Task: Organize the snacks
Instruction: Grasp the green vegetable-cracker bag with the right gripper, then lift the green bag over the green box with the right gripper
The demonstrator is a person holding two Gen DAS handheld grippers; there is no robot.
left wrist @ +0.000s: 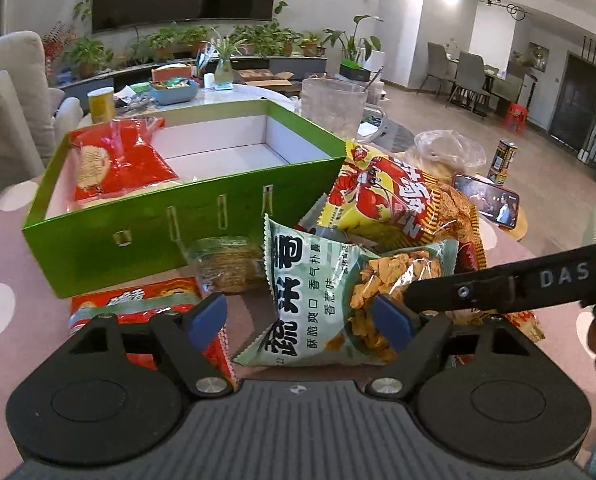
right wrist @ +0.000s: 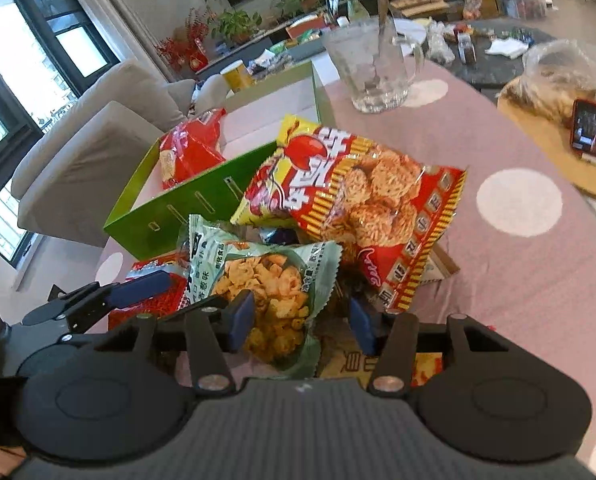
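Observation:
A pale green snack bag [left wrist: 310, 300] [right wrist: 266, 280] lies tilted on a heap of snacks on the pink dotted tablecloth. My left gripper [left wrist: 300, 320] straddles it, open: the right pad touches the bag and the left pad stands clear. My right gripper [right wrist: 302, 322] is open around the same bag's other end, with a gap at its right pad. One finger of the right gripper [left wrist: 498, 284] crosses the left wrist view. A yellow-red lobster bag [left wrist: 382, 200] [right wrist: 358, 200] leans on the green box [left wrist: 158, 220] [right wrist: 186, 208], which holds a red bag [left wrist: 118, 160] [right wrist: 190, 148].
A clear noodle pack [left wrist: 226, 264] and a red bag [left wrist: 138, 300] lie in front of the box. Behind the heap stand a glass mug [left wrist: 334, 100] [right wrist: 370, 64], a lit phone [left wrist: 486, 200] [right wrist: 594, 132] and a dark can [left wrist: 502, 160]. A sofa lies beyond the box.

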